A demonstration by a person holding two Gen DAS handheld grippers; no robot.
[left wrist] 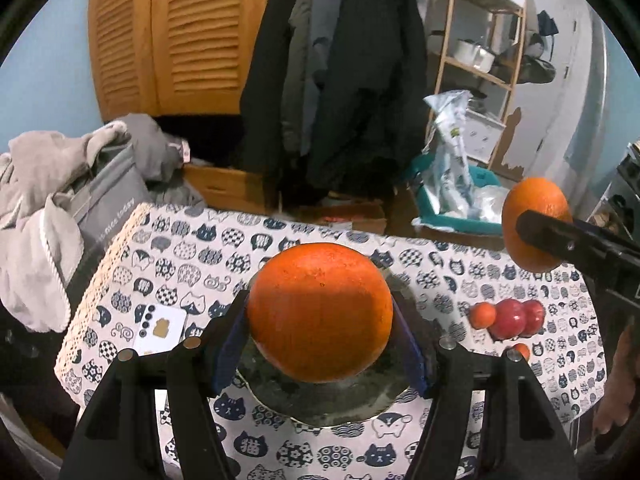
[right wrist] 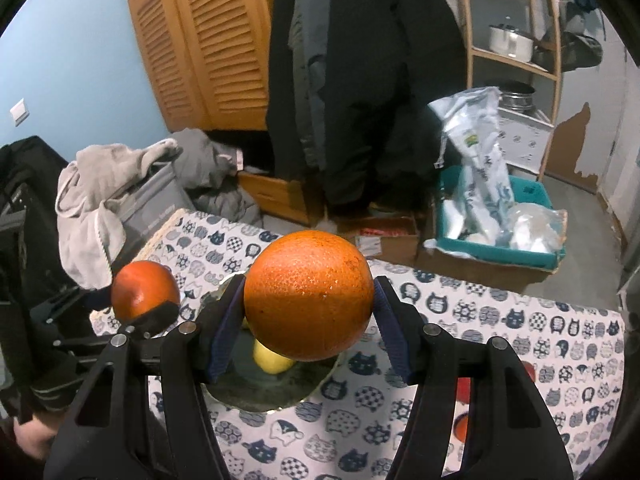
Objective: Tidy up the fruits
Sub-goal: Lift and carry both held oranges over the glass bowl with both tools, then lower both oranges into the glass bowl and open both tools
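Observation:
My left gripper (left wrist: pixel 320 320) is shut on a large orange (left wrist: pixel 316 300) and holds it just above a dark round plate (left wrist: pixel 320 416) on the cat-print tablecloth (left wrist: pixel 200 264). My right gripper (right wrist: pixel 310 308) is shut on a second large orange (right wrist: pixel 308 284) over the same plate (right wrist: pixel 256 400), where a yellow fruit (right wrist: pixel 272 360) lies. Each view shows the other gripper with its orange: the right one (left wrist: pixel 538 232) at upper right, the left one (right wrist: pixel 146 308) at left. Two red apples (left wrist: pixel 516 316) and a small tangerine (left wrist: pixel 482 315) lie on the cloth to the right of the plate.
A white card (left wrist: pixel 160 328) lies on the cloth left of the plate. Grey clothes (left wrist: pixel 48 216) are piled past the table's left edge. Behind the table stand a teal crate of bags (right wrist: pixel 500 240), hanging dark coats (left wrist: pixel 340 80) and a wooden shelf (right wrist: pixel 516 60).

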